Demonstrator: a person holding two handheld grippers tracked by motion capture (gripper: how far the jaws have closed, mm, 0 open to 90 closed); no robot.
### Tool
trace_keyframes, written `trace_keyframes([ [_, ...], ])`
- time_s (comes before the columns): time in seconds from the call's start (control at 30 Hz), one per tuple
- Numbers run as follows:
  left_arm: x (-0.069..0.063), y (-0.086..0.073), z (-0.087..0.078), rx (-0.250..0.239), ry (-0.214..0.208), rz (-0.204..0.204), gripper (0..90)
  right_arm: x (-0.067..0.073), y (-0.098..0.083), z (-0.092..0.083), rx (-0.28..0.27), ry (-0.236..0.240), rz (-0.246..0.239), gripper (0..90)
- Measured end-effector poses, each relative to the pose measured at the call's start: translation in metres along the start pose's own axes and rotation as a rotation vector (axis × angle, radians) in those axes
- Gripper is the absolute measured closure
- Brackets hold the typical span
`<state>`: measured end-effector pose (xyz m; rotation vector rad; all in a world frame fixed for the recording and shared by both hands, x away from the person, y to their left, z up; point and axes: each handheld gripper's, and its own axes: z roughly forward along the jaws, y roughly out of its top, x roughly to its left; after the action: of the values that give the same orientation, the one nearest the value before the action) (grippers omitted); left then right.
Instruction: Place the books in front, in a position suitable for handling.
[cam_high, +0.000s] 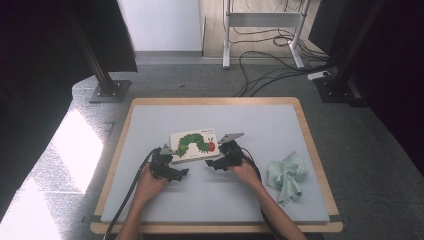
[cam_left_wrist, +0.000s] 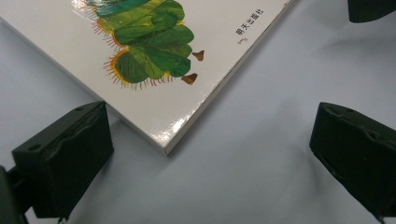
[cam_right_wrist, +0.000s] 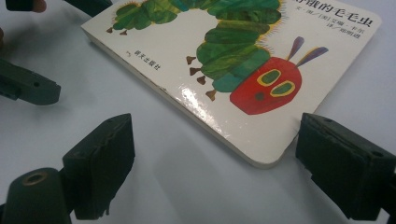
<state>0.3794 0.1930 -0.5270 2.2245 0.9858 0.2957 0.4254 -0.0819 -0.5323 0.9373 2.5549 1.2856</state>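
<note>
Nearest us in the high view, our two hands come in from six o'clock, each carrying a gripper aimed at the board book (cam_high: 194, 145) that lies flat near the middle of the grey table mat (cam_high: 150, 200). The left gripper (cam_high: 176, 173) sits at about seven o'clock of the book, the right gripper (cam_high: 214, 164) at about five o'clock; we judge this flanking stance is meant to take the book by its two near corners.

In the left gripper view the jaws stand wide apart, clamped on nothing, with the book's near corner (cam_left_wrist: 164, 148) between them but touching neither pad. In the right gripper view the jaws are likewise spread; the rounded corner (cam_right_wrist: 268, 161) lies just beside the right-hand pad, though we cannot quite tell whether they touch.

The cover shows a green caterpillar with a red head (cam_right_wrist: 266, 85). Chinese characters run along the top edge (cam_right_wrist: 338, 25), a title and smaller credit lines, and a small publisher's mark (cam_right_wrist: 144, 59) sits near the lower edge.

Farther out, at three o'clock, a crumpled pale green cloth (cam_high: 287, 175) lies well apart from the book.
</note>
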Motion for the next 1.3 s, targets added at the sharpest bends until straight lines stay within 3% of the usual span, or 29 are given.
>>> trace_keyframes([
  [0.2,-0.011,-0.003,-0.002,0.001,-0.021,0.01,0.0,0.009,-0.01,-0.01,0.011,-0.014,-0.031,11.3],
  [0.63,-0.04,-0.009,-0.005,0.009,-0.047,0.052,0.0,0.026,-0.035,-0.036,0.019,-0.039,-0.046,10.9],
  [1.3,-0.077,-0.018,-0.011,0.017,-0.113,0.099,0.0,0.055,-0.074,-0.076,0.014,-0.049,-0.008,10.2],
])
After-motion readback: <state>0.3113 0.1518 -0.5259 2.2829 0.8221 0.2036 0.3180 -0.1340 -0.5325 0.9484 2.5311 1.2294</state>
